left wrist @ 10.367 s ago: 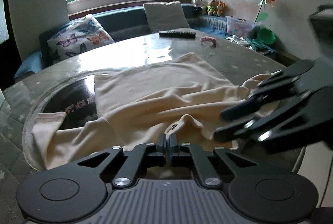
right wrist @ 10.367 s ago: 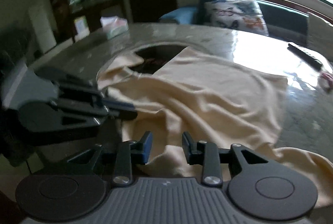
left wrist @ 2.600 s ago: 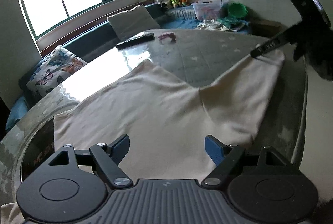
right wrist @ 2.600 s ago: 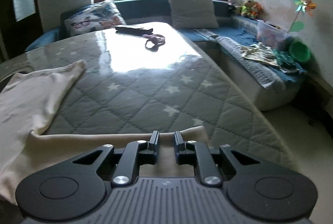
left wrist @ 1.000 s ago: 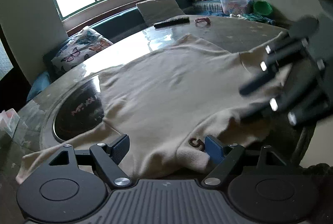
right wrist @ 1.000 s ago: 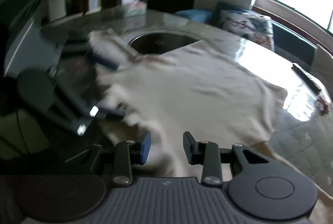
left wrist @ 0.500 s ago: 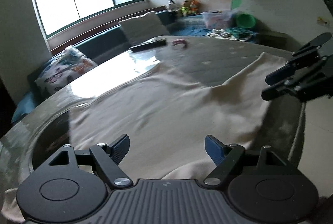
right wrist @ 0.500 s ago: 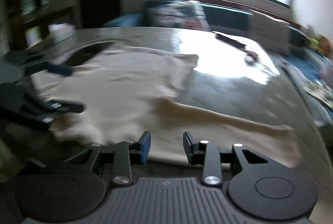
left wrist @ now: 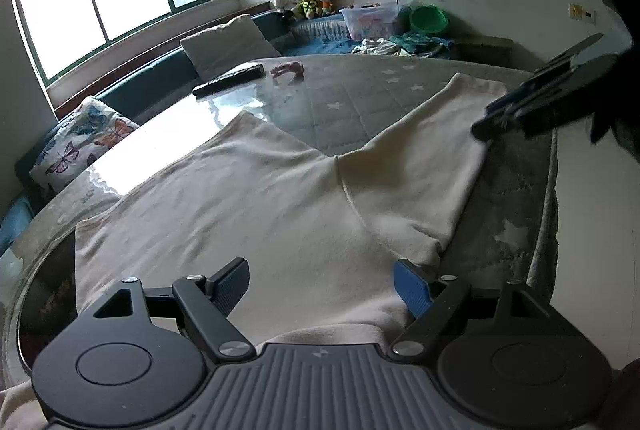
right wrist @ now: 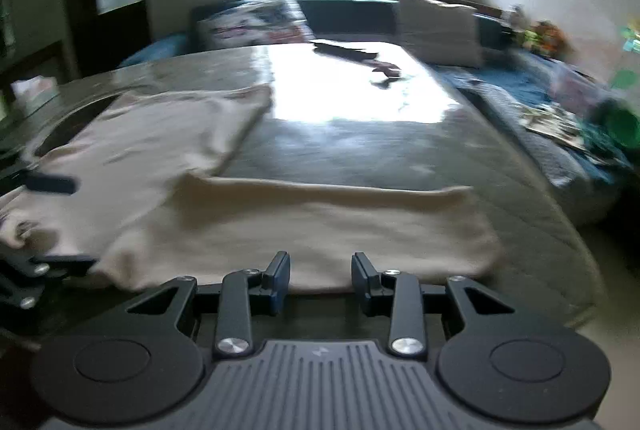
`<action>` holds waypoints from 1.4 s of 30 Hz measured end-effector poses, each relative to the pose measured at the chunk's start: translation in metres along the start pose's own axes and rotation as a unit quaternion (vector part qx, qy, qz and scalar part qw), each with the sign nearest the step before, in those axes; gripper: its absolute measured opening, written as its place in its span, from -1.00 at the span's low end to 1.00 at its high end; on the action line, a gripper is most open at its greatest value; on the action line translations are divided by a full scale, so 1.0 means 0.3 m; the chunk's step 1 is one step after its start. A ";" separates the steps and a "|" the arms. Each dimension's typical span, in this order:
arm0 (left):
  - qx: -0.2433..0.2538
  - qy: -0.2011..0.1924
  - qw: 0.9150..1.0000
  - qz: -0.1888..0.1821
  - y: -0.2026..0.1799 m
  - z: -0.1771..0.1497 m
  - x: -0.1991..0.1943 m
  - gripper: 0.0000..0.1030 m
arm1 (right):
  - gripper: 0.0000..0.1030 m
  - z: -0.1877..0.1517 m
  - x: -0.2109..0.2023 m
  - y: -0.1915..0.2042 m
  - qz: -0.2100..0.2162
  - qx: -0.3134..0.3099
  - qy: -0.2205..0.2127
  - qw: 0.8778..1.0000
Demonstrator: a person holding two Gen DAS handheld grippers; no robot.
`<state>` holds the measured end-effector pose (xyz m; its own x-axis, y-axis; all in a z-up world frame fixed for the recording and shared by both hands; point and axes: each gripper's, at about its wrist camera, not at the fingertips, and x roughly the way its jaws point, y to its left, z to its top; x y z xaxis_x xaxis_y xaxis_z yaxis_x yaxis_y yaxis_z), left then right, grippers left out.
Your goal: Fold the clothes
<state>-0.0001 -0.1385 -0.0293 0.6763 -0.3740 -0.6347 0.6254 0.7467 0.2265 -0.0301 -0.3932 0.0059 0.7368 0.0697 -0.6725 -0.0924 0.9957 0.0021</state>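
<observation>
Left hand-held gripper [left wrist: 322, 284], matte black with ribbed blue pads, gapes wide at the bottom of its frame and grips nothing; soft cream knit garment [left wrist: 248, 198] lies flat beneath and beyond it. Right hand-held gripper [right wrist: 320, 280] stands partly open, empty, at the cloth's near hem [right wrist: 304, 230], though motion blur softens that view. Grey quilted star-patterned tabletop [left wrist: 360, 90] carries the garment; a slim black remote control [left wrist: 229, 80] lies upper centre on its glossy part.

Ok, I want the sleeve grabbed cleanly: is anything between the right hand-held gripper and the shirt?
Nothing visible. The right hand-held gripper is open, right at the near edge of the cream shirt.
</observation>
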 end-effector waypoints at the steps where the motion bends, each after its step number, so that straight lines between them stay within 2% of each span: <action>1: -0.001 0.000 1.000 -0.001 0.000 0.000 0.000 0.59 | -0.35 -0.002 0.004 -0.023 -0.012 0.010 0.001 1.000; 7: 0.001 -0.001 1.000 -0.002 0.002 0.000 -0.004 0.59 | -0.35 -0.016 0.016 -0.165 -0.074 0.090 -0.005 0.993; 11: 0.002 -0.004 1.000 0.000 0.007 0.004 -0.016 0.59 | -0.34 -0.023 0.031 -0.216 -0.083 0.128 -0.007 0.988; 14: 0.000 -0.008 1.000 0.005 0.019 0.012 -0.028 0.59 | -0.36 -0.024 0.043 -0.219 -0.088 0.131 -0.014 0.987; 16: -0.004 -0.010 1.000 0.013 0.032 0.019 -0.033 0.59 | -0.49 -0.022 0.050 -0.216 -0.093 0.133 -0.018 0.987; 20: -0.014 -0.010 0.999 0.027 0.058 0.033 -0.029 0.59 | -0.88 -0.011 0.058 -0.232 -0.095 0.144 -0.025 0.985; 23: -0.011 -0.007 0.999 0.030 0.057 0.042 -0.017 0.60 | -0.91 -0.005 0.048 -0.254 -0.096 0.149 -0.032 0.984; 31: -0.003 -0.001 1.000 0.024 0.042 0.054 0.008 0.60 | -0.89 -0.018 0.060 -0.277 -0.089 0.165 -0.030 0.982; 36: -0.001 0.000 1.000 0.029 0.048 0.061 0.015 0.60 | -0.62 -0.028 0.051 -0.286 -0.086 0.178 -0.037 0.980; 42: -0.005 0.003 0.999 0.036 0.054 0.069 0.024 0.60 | -0.63 -0.033 0.066 -0.287 -0.084 0.180 -0.046 0.979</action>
<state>0.0229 -0.1404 -0.0149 0.7168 -0.3155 -0.6218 0.5716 0.7766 0.2649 -0.0142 -0.4781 -0.0147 0.7797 -0.1077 -0.6168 0.2649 0.9493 0.1691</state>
